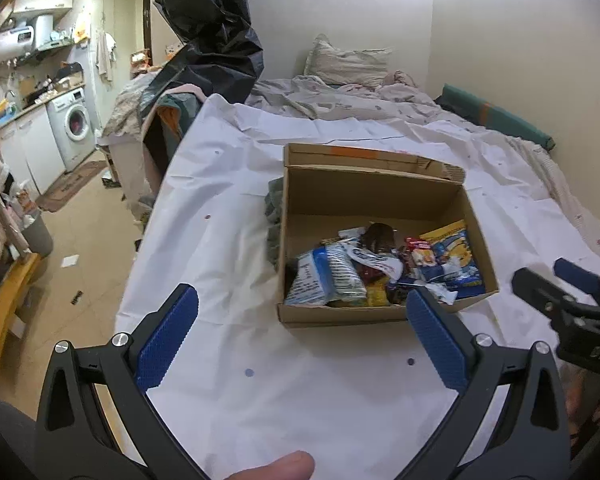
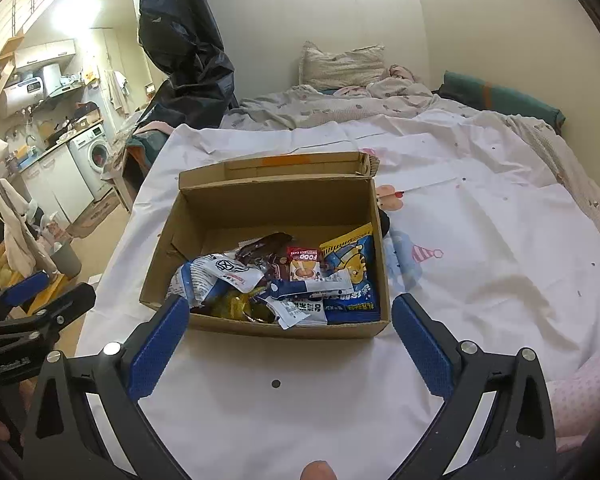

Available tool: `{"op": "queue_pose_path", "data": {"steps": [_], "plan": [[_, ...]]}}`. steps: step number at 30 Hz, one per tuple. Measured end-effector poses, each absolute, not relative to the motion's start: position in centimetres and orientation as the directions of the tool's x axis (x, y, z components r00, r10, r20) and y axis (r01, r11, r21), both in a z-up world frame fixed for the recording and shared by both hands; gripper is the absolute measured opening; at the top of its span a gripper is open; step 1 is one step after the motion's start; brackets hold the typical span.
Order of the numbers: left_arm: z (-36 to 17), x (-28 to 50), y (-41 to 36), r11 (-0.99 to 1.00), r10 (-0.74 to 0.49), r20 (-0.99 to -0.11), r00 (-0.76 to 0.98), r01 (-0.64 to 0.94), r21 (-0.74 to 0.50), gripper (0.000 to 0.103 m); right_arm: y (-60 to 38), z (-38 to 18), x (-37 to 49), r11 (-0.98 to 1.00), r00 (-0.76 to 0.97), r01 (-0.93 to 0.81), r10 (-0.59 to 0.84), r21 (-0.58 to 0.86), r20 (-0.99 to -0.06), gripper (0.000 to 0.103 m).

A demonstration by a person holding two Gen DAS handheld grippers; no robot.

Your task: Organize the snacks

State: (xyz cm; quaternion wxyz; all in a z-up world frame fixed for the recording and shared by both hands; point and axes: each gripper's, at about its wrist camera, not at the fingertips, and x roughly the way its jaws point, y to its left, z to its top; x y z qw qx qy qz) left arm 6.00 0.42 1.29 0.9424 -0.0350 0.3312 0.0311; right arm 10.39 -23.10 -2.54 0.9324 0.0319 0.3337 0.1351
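from the left wrist view, the left gripper (image 1: 302,314) is hovering with its jaws spread wide and nothing between them, just short of the near wall of the cardboard box (image 1: 340,314). the box is sitting on the white sheet (image 1: 228,248) over the bed, lid flap standing up behind, and the snack packets (image 1: 380,276) are lying heaped in its near half. the right gripper (image 1: 556,276) is showing at the right edge, beside the box.

from the right wrist view, the right gripper (image 2: 290,330) is likewise gaping and empty, facing the box (image 2: 292,330) from the near side. the packets (image 2: 284,284) are overlapping, a blue one (image 2: 352,280) leaning against the right wall. the sheet around the box is showing no loose snack, so the sorting is probably happening inside. to do this well, one gripper should be reaching down for a top packet by its edge seam, pinching gently so nothing crushes, while the other is steadying the light box.
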Motion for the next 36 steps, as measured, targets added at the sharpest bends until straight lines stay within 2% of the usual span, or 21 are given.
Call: {"op": "queue_pose_path", "data": {"steps": [36], "plan": [[1.53, 6.13, 0.07, 0.996, 0.041, -0.622, 0.782, -0.082, -0.037, 0.103, -23.14, -2.91, 10.43, 0.963, 0.737, -0.226, 0.268, 0.147, -0.621, 0.103]]}}
